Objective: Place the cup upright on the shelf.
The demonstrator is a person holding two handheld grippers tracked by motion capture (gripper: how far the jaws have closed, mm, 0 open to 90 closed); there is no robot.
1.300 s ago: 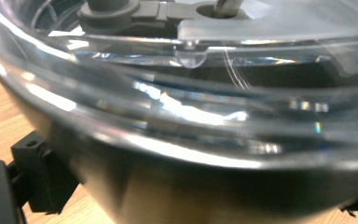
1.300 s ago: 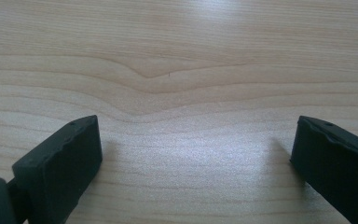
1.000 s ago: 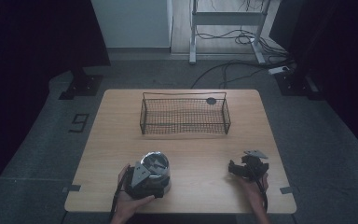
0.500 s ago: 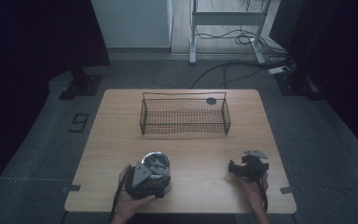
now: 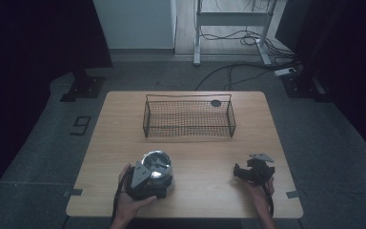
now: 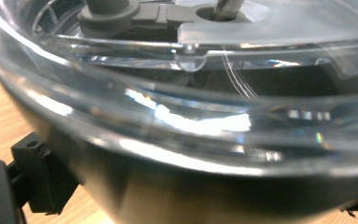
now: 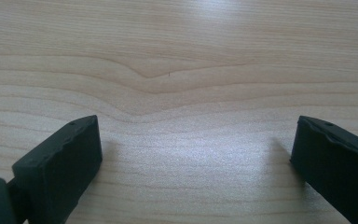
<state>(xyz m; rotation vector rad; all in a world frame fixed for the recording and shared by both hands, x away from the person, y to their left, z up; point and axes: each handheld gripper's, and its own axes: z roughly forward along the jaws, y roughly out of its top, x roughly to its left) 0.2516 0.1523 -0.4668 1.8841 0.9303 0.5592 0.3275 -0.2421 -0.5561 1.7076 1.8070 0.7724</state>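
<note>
left gripper (image 5: 151, 177) jaws straddle clear bowl (image 5: 156, 164) near table (image 5: 205, 152) front edge; right gripper (image 5: 248, 172) jaws spread over bare wood

The high view looks forward and down from above the near edge of the pale wooden table (image 5: 195, 152), taking in its whole top and the floor beyond. The left gripper view sits pressed close against a clear-lidded round dark bowl (image 6: 182, 116), also seen near-left from above (image 5: 156, 167). The right gripper view looks low along bare tabletop (image 7: 177, 70).
</note>
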